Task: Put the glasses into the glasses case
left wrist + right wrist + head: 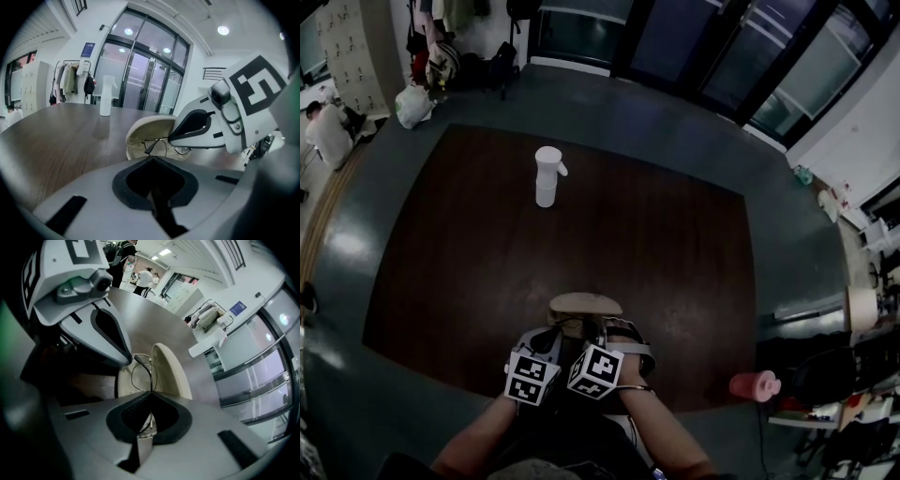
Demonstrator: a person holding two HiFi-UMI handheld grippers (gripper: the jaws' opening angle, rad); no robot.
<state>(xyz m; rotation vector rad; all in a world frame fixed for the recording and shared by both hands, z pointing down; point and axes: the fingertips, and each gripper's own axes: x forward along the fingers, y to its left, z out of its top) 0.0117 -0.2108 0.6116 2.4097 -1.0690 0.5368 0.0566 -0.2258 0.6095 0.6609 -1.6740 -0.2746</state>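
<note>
An open beige glasses case (586, 303) lies near the front edge of the dark wooden table (469, 272), lid up (150, 126). Thin wire-framed glasses (158, 140) hang just over the case's lower half (123, 383). My right gripper (151, 392) is shut on the glasses, with a metal part showing between its jaws and a lens ring (140, 376) right ahead. My left gripper (151, 158) is shut too, its tip meeting the dark end of a temple (139, 360). Both grippers (558, 328) (602, 326) sit side by side at the case's near side.
A white spray bottle (547, 175) stands far back at the table's middle. A pink cup (755, 385) sits off the table's right front corner among clutter. People (140, 277) are far off in the room. The table's front edge lies just behind the grippers.
</note>
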